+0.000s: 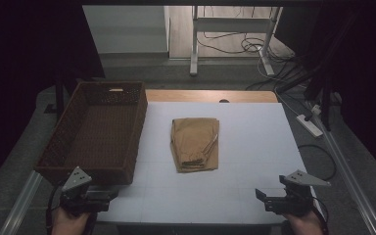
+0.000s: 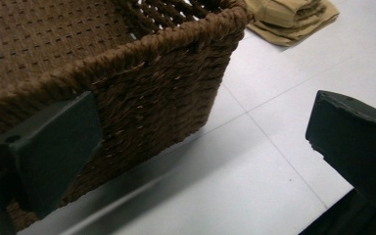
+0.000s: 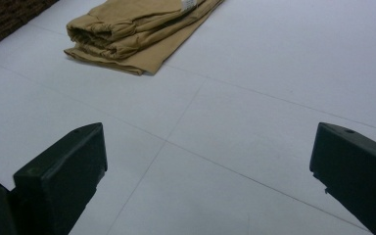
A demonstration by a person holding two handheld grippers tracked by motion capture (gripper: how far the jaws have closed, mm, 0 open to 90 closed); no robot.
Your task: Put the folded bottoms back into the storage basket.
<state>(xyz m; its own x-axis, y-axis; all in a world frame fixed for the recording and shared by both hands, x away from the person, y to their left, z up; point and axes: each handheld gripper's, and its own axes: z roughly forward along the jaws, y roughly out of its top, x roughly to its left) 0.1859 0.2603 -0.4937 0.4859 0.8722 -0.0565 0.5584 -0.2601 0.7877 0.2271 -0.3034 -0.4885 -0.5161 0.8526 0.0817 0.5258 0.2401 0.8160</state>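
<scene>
Folded tan garment (image 1: 195,144) sits mid-table on the white table surface (image 1: 254,147), flat, stacked in a few layers, with its thick folded edge toward you. Wicker basket (image 1: 98,132) is to its left, just beside it but not touching, and looks empty from the high view. Neither of your grippers has anything. Left gripper (image 1: 108,196) is at the near left corner, close to the basket's near wall; in the left gripper view its jaws stand wide apart with only the basket corner and bare table between them. Right gripper (image 1: 260,196) is at the near right, well apart from the garment, jaws likewise spread wide over bare table, with the cloth far and to the left in the right gripper view. My read: you're at the start, approach not yet begun, and the likely job is garment into basket. Next move calls for bringing both grippers forward and inward to the garment's near edge, one at each near corner, jaws low enough to get under the whole stack, not just the top layer. Close on all layers or the fold will open on the lift. Then lift level and carry left over the basket rim. Can't tell the garment type from here.
</scene>
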